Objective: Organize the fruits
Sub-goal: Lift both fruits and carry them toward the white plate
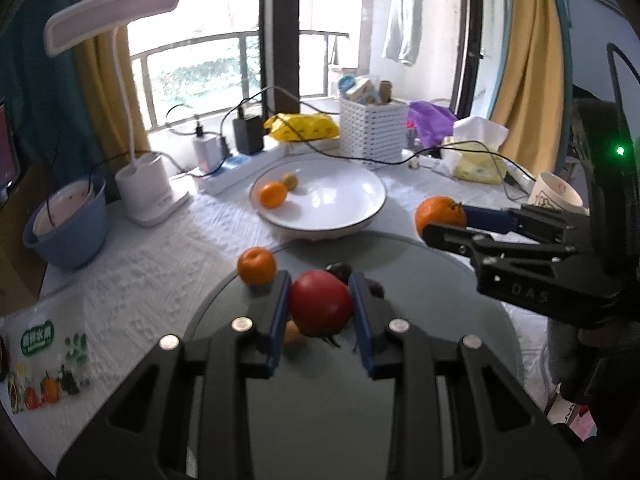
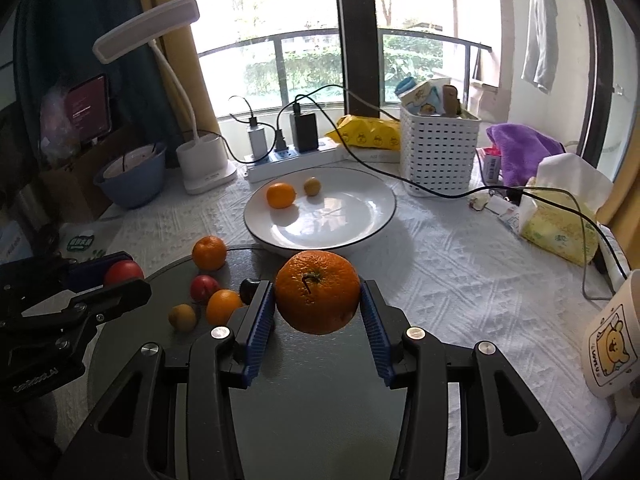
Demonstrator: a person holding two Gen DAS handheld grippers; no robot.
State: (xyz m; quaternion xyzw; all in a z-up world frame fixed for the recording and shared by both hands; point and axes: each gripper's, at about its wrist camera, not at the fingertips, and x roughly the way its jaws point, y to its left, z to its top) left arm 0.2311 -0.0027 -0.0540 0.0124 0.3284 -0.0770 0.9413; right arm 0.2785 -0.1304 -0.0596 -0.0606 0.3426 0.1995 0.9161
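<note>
A round, glossy white ceramic plate with a thin dark rim (image 2: 376, 216) sits on a white quilted tablecloth with a raised diamond weave (image 2: 460, 264), and just in front of it lies a smooth, round grey-green glass board (image 2: 320, 380). On the plate rest a small smooth orange mandarin (image 2: 281, 195) and a tiny dull yellow-brown round fruit (image 2: 311, 186), near each other but apart.

The right gripper (image 2: 318, 304), black with ribbed blue pads, is clamped on a large dimpled orange with a short green stalk (image 2: 317, 292), held above the board's far edge just before the plate. The left gripper (image 1: 320, 308) has its blue pads pressed to both sides of a smooth, shiny red round fruit (image 1: 320, 306) over the board.

The right wrist view lays out the loose fruit on the board: a second mandarin (image 2: 209, 253) at the board's rim, a small red plum-like fruit (image 2: 204, 287), an orange citrus (image 2: 223, 305) touching it, a small yellow-brown fruit (image 2: 182, 317), and a dark one (image 2: 249, 289) half hidden behind the gripper finger. In the left wrist view most of these are hidden behind the red fruit. Only the left view shows the printed fruit packet (image 1: 44, 360) at the table's near left edge clearly
</note>
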